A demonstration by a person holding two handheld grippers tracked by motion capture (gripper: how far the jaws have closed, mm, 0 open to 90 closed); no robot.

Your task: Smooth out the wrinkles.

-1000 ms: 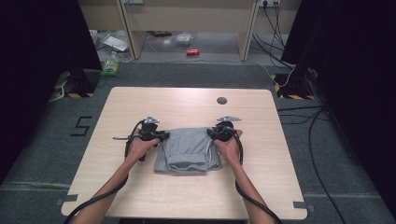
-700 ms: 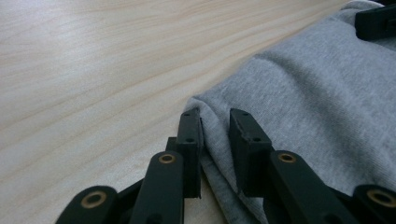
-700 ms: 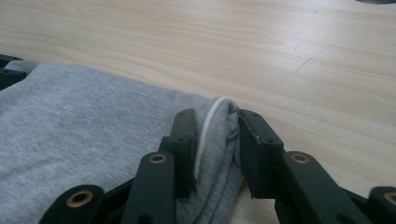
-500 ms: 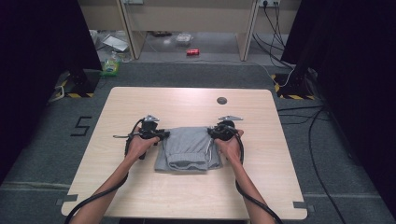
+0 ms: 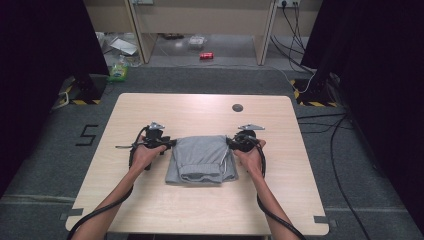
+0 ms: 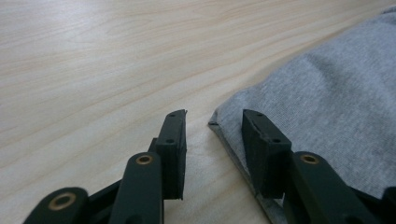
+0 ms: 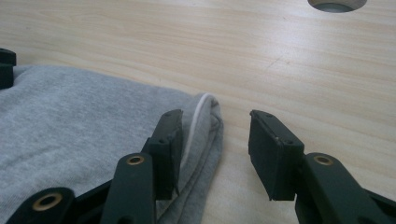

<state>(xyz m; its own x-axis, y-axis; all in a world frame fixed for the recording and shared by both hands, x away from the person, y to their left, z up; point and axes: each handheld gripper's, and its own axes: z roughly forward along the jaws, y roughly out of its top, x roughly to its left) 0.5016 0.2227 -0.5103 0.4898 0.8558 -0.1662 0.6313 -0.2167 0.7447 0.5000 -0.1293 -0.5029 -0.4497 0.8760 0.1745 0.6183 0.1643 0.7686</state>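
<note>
1. A folded grey garment (image 5: pixel 201 159) lies flat near the middle of the wooden surface (image 5: pixel 150 107), a little toward the person's side.
2. The left tool (image 5: pixel 170 144) sits at the garment's upper left corner, held in the person's left hand (image 5: pixel 144 155).
3. In the left gripper view the left tool's (image 6: pixel 212 140) jaws stand apart; they have just been opening. The garment's (image 6: pixel 327 107) corner edge lies between them, with one jaw over the cloth and the other over bare wood. Neither pad squeezes the fabric.
4. The right tool (image 5: pixel 231 143) sits at the garment's upper right corner, in the right hand (image 5: pixel 250 157).
5. In the right gripper view the right tool's (image 7: pixel 215 140) jaws are also parted and have just been opening. The garment's (image 7: pixel 84 116) folded edge, with a white cord (image 7: pixel 198 112) running along it, lies in the gap close to one jaw. The other jaw is over bare wood, clear of the cloth.
6. Both tools point inward at the garment from opposite sides, low to the surface, with cables trailing back along the forearms.
7. A round hole (image 5: pixel 238 107) is set in the surface beyond the right tool, well apart from the garment; its rim also shows at the top of the right gripper view.
8. On the floor beyond the surface lie a red can (image 5: pixel 206 55) and a green packet (image 5: pixel 118 72).
</note>
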